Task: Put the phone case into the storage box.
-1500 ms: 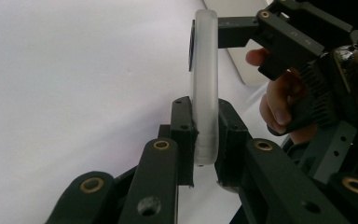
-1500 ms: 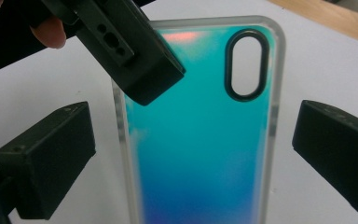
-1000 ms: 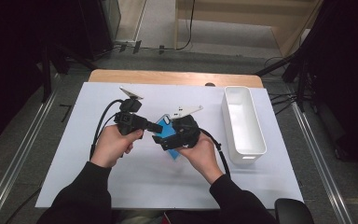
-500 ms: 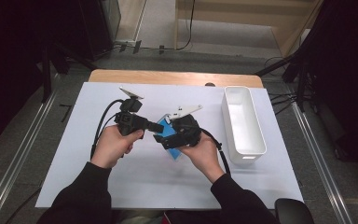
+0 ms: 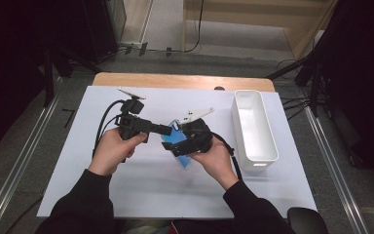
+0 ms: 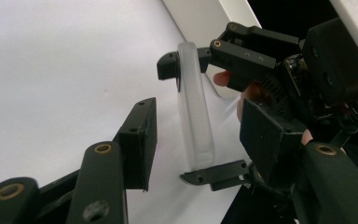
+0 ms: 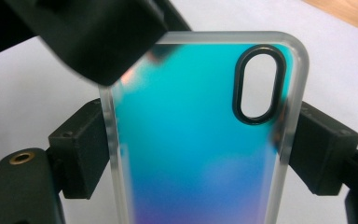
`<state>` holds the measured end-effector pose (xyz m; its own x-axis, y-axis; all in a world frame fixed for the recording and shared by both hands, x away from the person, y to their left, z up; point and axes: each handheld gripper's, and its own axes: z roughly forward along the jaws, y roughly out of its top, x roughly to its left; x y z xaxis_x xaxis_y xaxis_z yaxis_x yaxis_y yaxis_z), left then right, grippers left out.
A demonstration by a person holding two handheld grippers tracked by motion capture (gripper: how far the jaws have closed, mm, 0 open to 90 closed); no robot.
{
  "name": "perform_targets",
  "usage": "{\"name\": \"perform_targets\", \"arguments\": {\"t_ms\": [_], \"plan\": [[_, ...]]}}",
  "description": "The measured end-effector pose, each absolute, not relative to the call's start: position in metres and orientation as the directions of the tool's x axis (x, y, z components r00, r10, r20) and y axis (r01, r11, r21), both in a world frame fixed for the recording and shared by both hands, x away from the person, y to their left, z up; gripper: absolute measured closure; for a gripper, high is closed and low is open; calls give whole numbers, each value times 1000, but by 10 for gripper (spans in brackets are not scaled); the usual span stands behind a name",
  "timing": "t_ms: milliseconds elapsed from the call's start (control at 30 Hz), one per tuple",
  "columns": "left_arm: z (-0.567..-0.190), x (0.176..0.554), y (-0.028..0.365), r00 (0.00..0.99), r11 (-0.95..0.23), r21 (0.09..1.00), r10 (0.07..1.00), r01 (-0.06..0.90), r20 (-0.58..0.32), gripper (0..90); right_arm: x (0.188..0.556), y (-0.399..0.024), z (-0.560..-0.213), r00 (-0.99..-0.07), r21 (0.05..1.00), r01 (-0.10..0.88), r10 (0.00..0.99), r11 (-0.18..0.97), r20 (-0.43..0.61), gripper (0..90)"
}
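A person seated at a table covered by a white sheet (image 5: pixel 78 185) works with a handheld gripper in each hand, the two tools meeting just to the left of a white bin (image 5: pixel 254 127) that stands on the sheet. The right gripper (image 5: pixel 187 144) grasps a translucent phone case (image 7: pixel 191 140) by its two long frosted edges, its black pads pressing on either side; the case's back shimmers from turquoise to violet, and a dark oval camera cut-out sits near its top corner. In the high view the phone case (image 5: pixel 177 141) is seen as a blue patch held above the sheet, near the bin's left wall and between the two hands. The left gripper (image 5: pixel 163 129) points toward it from the side away from the bin. Its jaws have just been opening and now stand released: in the left gripper view the case's frosted edge (image 6: pixel 196 112) runs upright in the gap between them, touched by neither pad, while the right gripper's pads clamp it above and below. The bin's white wall (image 6: pixel 205 18) lies beyond the case.
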<state>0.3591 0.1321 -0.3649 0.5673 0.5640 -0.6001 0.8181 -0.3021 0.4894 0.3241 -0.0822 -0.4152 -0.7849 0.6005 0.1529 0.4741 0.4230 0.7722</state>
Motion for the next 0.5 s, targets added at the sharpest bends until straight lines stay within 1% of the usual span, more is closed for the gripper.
{"name": "perform_targets", "arguments": {"t_ms": [33, 233, 267, 467, 500], "plan": [[-364, 359, 133, 571, -302, 493, 557, 816, -603, 428, 324, -83, -415, -789, 774, 470, 596, 426, 151, 151], [-361, 358, 137, 604, -307, 530, 535, 790, -591, 376, 325, -88, -414, -811, 762, 477, 552, 438, 191, 151], [-361, 358, 138, 616, -313, 540, 528, 782, -585, 354, 325, -90, -414, -813, 761, 479, 548, 438, 196, 151], [-359, 357, 143, 648, -316, 577, 507, 753, -569, 343, 326, -95, -414, -827, 760, 479, 517, 439, 222, 151], [-359, 357, 143, 651, -318, 580, 505, 750, -566, 320, 326, -96, -413, -829, 759, 481, 510, 438, 230, 151]]}}
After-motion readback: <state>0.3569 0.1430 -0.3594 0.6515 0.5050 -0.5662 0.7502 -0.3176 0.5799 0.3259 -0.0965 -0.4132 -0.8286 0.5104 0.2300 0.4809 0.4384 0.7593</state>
